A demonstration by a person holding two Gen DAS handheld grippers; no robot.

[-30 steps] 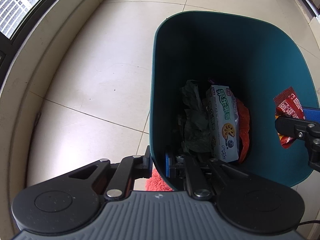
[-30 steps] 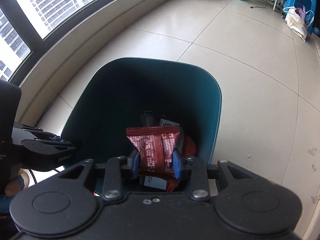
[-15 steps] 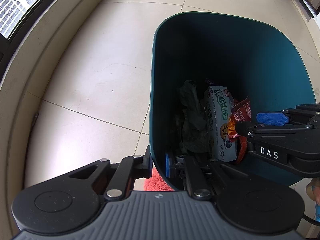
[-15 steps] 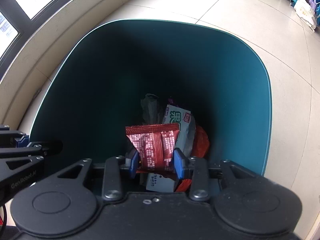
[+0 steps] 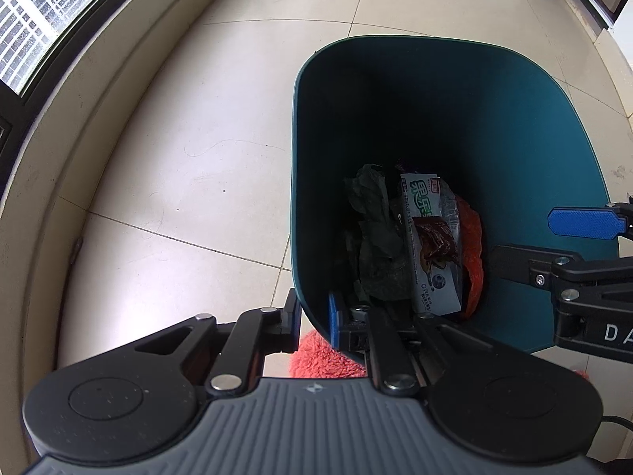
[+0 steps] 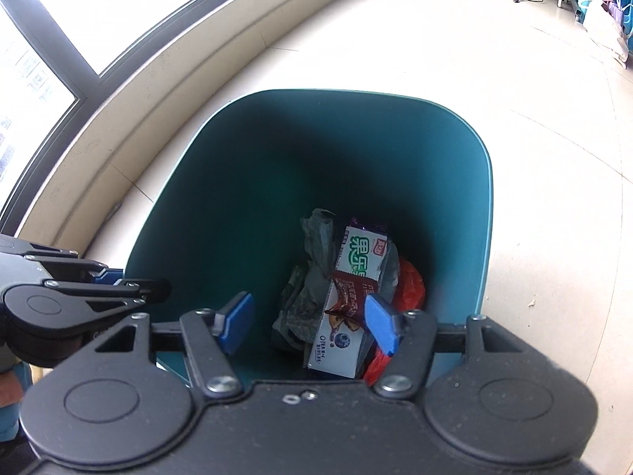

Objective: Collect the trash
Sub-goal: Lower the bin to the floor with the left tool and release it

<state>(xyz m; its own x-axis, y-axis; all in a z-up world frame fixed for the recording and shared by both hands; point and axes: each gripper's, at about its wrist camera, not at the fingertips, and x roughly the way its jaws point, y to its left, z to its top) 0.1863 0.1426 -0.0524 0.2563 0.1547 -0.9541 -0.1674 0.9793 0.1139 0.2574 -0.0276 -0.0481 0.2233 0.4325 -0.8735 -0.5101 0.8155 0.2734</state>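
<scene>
The tiled floor (image 5: 178, 126) runs to a curved window ledge (image 6: 178, 91). On the floor stands a dark teal bin (image 5: 546, 150), open at the top, also plain in the right wrist view (image 6: 245, 166).

The left tongs (image 5: 314, 316) are pressed nearly together on the bin's near rim: one blue pad sits outside the wall and the other inside, so the wall is pinched between them. Just below the rim, beside those tongs, a patch of pink fluffy fabric (image 5: 320, 360) shows on the floor.

The right tongs (image 6: 310, 322) hang over the bin's mouth with their jaws opening, spread well apart and holding nothing; the trash shows through the gap, far below the blue pads (image 6: 237, 320). From the left wrist view the same tongs (image 5: 526, 241) reach in from the right edge over the rim.

At the bottom of the bin lies the trash: a crumpled grey-green bag (image 5: 376, 233), a white and green biscuit box (image 6: 348, 304), an orange-red wrapper (image 6: 411, 289) against the box's right side, and a small red-brown snack packet (image 5: 435, 241) lying loose on top of the box.
</scene>
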